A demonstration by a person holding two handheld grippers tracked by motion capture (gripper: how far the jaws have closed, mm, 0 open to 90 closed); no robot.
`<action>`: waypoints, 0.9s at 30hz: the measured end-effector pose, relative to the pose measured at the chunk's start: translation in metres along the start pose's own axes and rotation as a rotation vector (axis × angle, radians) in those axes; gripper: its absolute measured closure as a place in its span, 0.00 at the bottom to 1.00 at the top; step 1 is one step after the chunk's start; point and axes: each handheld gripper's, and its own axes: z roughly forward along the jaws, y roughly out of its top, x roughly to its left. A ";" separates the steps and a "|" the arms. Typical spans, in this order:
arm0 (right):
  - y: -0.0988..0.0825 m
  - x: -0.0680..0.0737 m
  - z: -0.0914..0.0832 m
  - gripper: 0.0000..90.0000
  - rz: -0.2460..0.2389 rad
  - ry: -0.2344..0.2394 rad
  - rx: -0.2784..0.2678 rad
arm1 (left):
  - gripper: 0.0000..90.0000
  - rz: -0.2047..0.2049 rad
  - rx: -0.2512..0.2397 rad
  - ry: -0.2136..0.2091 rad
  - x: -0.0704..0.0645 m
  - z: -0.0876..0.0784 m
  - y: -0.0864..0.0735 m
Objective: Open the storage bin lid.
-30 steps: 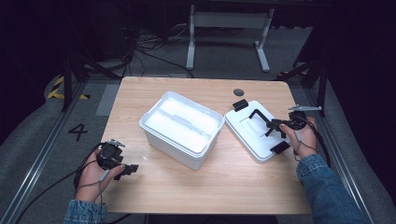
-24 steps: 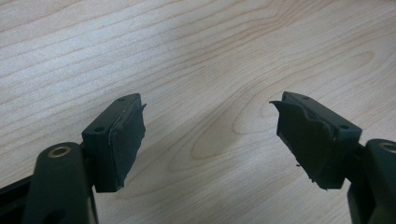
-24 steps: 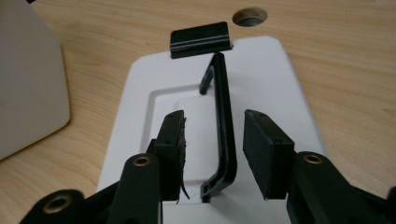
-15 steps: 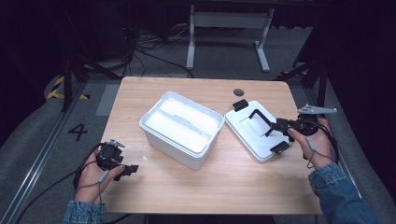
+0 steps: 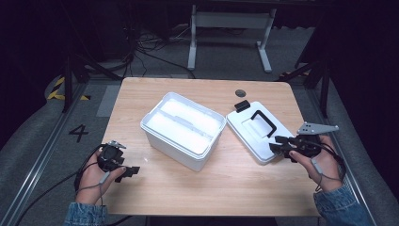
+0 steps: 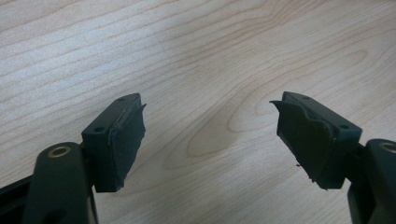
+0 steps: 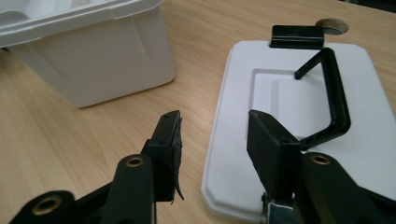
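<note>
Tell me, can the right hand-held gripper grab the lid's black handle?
Probably yes. The right hand-held gripper is open at the lid's near edge, and nothing lies between it and the raised handle.

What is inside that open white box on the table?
The white box looks empty: pale inner walls and a ridge running down its middle. Its floor is washed out by glare, so small items cannot be ruled out. Its lid lies beside it.

Light wooden tabletop [image 5: 188, 188] evenly lit from above; surroundings left dark. Soft shadows cast. Glare blown out inside open white plastic box [image 5: 181, 125]. Near jaws slightly blurred in gripper views.
</note>
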 end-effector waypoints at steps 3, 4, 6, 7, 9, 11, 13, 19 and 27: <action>-0.006 0.010 -0.004 0.61 -0.022 0.021 0.000 | 0.27 0.006 -0.001 -0.001 0.000 0.000 0.002; -0.006 0.010 -0.004 0.61 -0.022 0.021 0.000 | 0.27 0.006 -0.001 -0.001 0.000 0.000 0.002; -0.011 0.018 -0.007 0.61 -0.039 0.026 -0.004 | 0.27 0.004 0.005 -0.006 -0.001 0.002 0.003; -0.014 0.021 -0.008 0.60 -0.033 0.027 -0.016 | 0.27 0.005 0.008 -0.002 -0.001 0.003 0.003; -0.017 0.026 -0.007 0.60 -0.055 0.043 0.014 | 0.27 0.009 0.009 -0.009 -0.001 0.004 0.004; -0.019 0.030 -0.009 0.60 -0.061 0.040 0.001 | 0.27 0.005 0.007 -0.005 -0.002 0.004 0.005; -0.020 0.034 -0.010 0.60 -0.071 0.041 0.002 | 0.27 0.011 0.009 -0.004 -0.001 0.005 0.006; -0.030 0.043 -0.002 0.60 -0.108 0.060 0.055 | 0.27 -0.012 0.014 -0.003 0.000 0.005 0.007; -0.040 0.043 0.008 0.58 -0.101 0.056 0.085 | 0.27 -0.026 0.010 -0.002 0.002 0.005 0.007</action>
